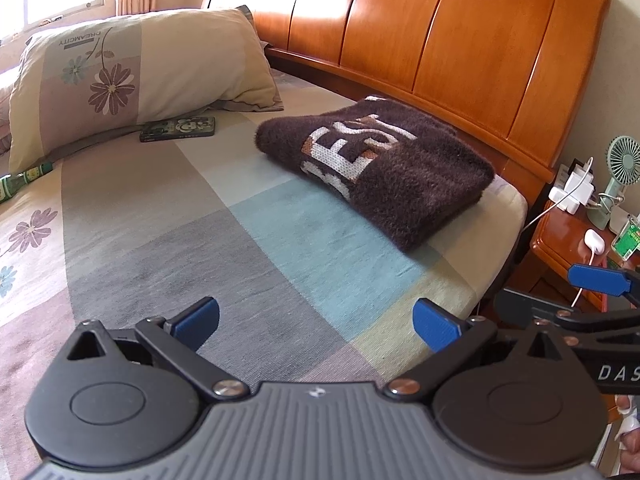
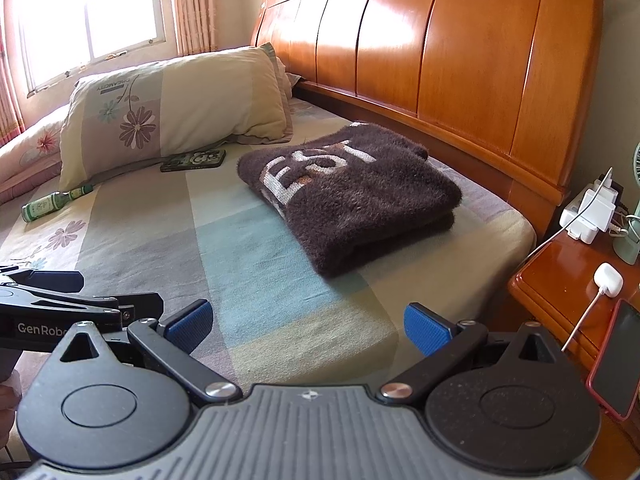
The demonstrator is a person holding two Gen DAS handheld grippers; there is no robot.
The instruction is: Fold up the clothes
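Sweater [image 2: 348, 196], dark brown and fuzzy with white letters on top, lies on the bed [image 2: 280, 292] near the wooden headboard [image 2: 440, 60], folded into a thick, neat rectangle. We see at least two layers at its near edge, and no sleeve hangs out. We judge that the folding of this piece is finished, or very nearly. No other clothes show on the bed, so we cannot tell if more work is left.

Our left gripper [image 1: 316, 322] hovers over the near part of the bed with its blue fingers spread wide and nothing between them. Our right gripper [image 2: 306, 322] is beside it, also wide apart and empty. Both are well apart from the sweater.

A pillow [image 2: 168, 116], a small green bottle [image 2: 52, 202] and a flat case [image 2: 194, 160] lie farther left.
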